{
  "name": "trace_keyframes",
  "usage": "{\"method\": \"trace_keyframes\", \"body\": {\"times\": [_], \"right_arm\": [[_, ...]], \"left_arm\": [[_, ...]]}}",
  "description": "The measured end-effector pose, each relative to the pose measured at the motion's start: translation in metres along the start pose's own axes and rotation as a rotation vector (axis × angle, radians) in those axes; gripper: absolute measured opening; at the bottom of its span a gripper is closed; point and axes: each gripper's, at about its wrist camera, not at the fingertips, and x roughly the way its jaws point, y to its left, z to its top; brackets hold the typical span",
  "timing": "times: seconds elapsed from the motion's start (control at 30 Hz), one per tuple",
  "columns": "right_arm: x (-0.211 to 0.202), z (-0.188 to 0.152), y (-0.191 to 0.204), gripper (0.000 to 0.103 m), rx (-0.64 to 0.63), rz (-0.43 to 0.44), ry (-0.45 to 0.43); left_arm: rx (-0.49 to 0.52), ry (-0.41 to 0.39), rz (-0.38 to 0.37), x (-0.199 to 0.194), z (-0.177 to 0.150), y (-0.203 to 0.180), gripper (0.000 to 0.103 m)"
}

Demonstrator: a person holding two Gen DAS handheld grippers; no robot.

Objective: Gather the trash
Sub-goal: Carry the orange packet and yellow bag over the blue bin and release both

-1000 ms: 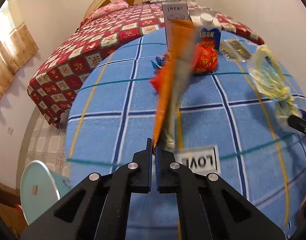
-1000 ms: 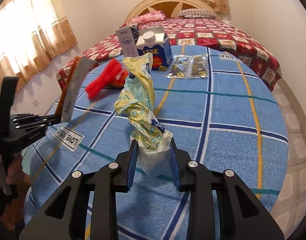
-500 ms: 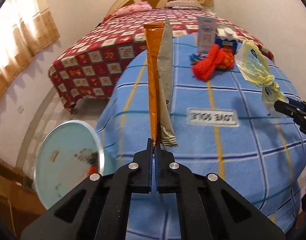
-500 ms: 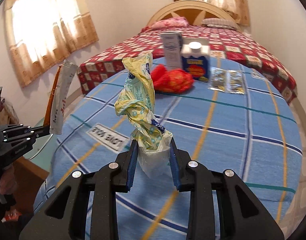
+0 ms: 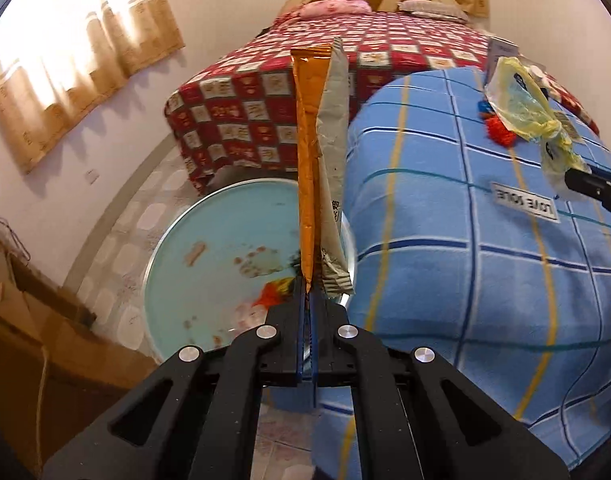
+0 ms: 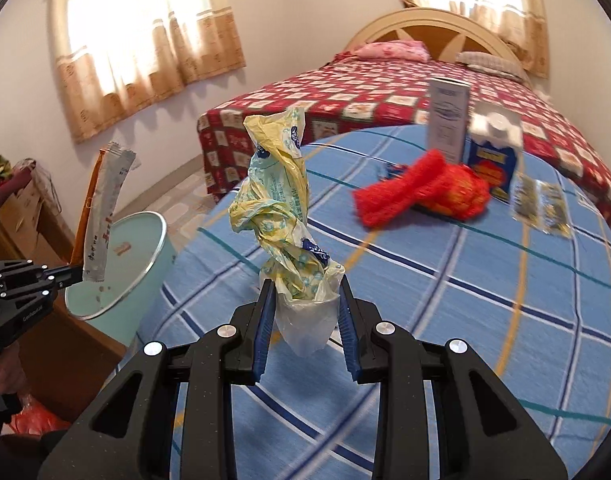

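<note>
My left gripper [image 5: 307, 292] is shut on a long orange and silver snack wrapper [image 5: 319, 160] that stands up from its jaws, over the rim of a pale blue trash bin [image 5: 225, 264]. The right wrist view shows that gripper [image 6: 71, 274] at the far left with the wrapper [image 6: 103, 208] above the bin [image 6: 123, 264]. My right gripper [image 6: 303, 300] is shut on a crumpled yellow plastic bag [image 6: 279, 200], held above the blue checked table cover [image 6: 445, 300]. The bag [image 5: 525, 112] also shows at the right of the left wrist view.
On the table lie a red net bag [image 6: 421, 192], a blue carton [image 6: 493, 148], a grey box [image 6: 447, 120] and foil sachets [image 6: 541, 208]. A bed with a red quilt [image 6: 365, 96] stands behind. A wooden cabinet [image 5: 45, 344] sits beside the bin, which holds some scraps.
Both grippers have swung left off the table middle toward the bin, each still holding its trash. The bin has come into full view under the left gripper.
</note>
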Motion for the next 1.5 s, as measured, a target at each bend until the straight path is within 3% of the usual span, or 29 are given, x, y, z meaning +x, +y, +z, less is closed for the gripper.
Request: {"method": "trace_keyframes", "body": {"times": [0.63, 1.5], "right_arm": [[0.036, 0.028, 0.071, 0.031, -0.13, 0.066, 0.026], [0.068, 0.037, 0.127, 0.031, -0.233, 0.12, 0.075]], "left_arm": [[-0.114, 0.031, 0.081, 0.001, -0.025, 0.069, 0.001], [-0.19, 0.052, 0.129, 0.005, -0.034, 0.101, 0.001]]}}
